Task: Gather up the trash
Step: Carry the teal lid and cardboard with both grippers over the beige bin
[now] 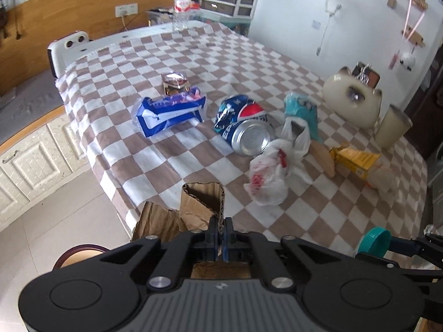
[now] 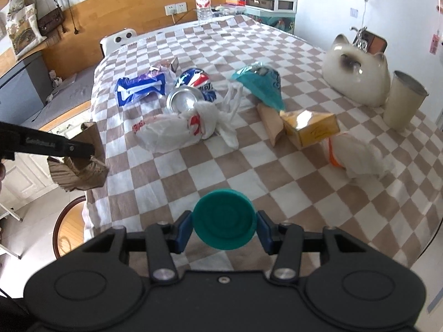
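My left gripper (image 1: pixel 220 228) is shut on a torn piece of brown cardboard (image 1: pixel 193 207), held just off the near left corner of the checkered table (image 1: pixel 193 55); the same cardboard (image 2: pixel 83 163) shows at the left of the right wrist view. My right gripper (image 2: pixel 224 227) is shut on a round teal lid (image 2: pixel 224 218) above the table's near edge. On the cloth lie a crushed blue soda can (image 1: pixel 243 124), a blue-white wrapper (image 1: pixel 169 110), a white plastic bag (image 1: pixel 271 171), a teal packet (image 1: pixel 301 110) and a yellow carton (image 1: pixel 354 160).
A ceramic cat (image 2: pixel 357 72) and a cream cup (image 2: pixel 404 102) stand at the table's right side. A water bottle (image 2: pixel 203 2) is at the far end. A round wooden stool (image 2: pixel 69 224) sits on the floor below the left corner. White cabinets (image 1: pixel 27 160) line the left.
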Motion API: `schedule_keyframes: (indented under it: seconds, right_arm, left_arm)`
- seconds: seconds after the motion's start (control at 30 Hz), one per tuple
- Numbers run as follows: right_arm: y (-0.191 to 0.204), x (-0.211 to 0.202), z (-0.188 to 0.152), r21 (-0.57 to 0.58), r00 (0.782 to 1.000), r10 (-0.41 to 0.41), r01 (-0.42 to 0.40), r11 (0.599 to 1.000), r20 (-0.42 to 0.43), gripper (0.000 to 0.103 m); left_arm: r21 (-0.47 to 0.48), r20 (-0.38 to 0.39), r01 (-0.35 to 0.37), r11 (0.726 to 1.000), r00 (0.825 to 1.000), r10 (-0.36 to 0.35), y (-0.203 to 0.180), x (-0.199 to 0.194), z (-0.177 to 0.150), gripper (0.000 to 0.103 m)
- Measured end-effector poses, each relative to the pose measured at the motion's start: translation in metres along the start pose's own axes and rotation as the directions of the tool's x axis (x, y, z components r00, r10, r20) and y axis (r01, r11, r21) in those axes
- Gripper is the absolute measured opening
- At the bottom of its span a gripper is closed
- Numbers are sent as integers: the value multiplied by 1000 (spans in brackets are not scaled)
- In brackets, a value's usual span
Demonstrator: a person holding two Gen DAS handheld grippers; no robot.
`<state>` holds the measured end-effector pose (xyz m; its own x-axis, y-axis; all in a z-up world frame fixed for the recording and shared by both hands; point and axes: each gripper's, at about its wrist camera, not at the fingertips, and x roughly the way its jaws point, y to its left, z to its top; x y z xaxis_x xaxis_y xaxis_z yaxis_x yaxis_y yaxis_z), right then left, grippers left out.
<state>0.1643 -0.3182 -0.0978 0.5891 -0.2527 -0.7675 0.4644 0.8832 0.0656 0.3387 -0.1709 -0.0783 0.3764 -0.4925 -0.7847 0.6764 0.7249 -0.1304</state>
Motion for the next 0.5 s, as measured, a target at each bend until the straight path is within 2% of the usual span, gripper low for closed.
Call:
schedule_keyframes:
  seconds: [0.3, 0.5]
  right_arm:
    - [-23, -42, 10, -51, 997, 14, -10, 999, 72, 50]
    - [-20, -64, 24, -123, 990, 74, -59, 991, 121, 50]
  left_arm:
    - [-85, 112, -36, 996, 993, 45, -30, -57, -22, 3]
    - [-169, 167, -107, 980, 977, 136, -33, -91, -41, 3]
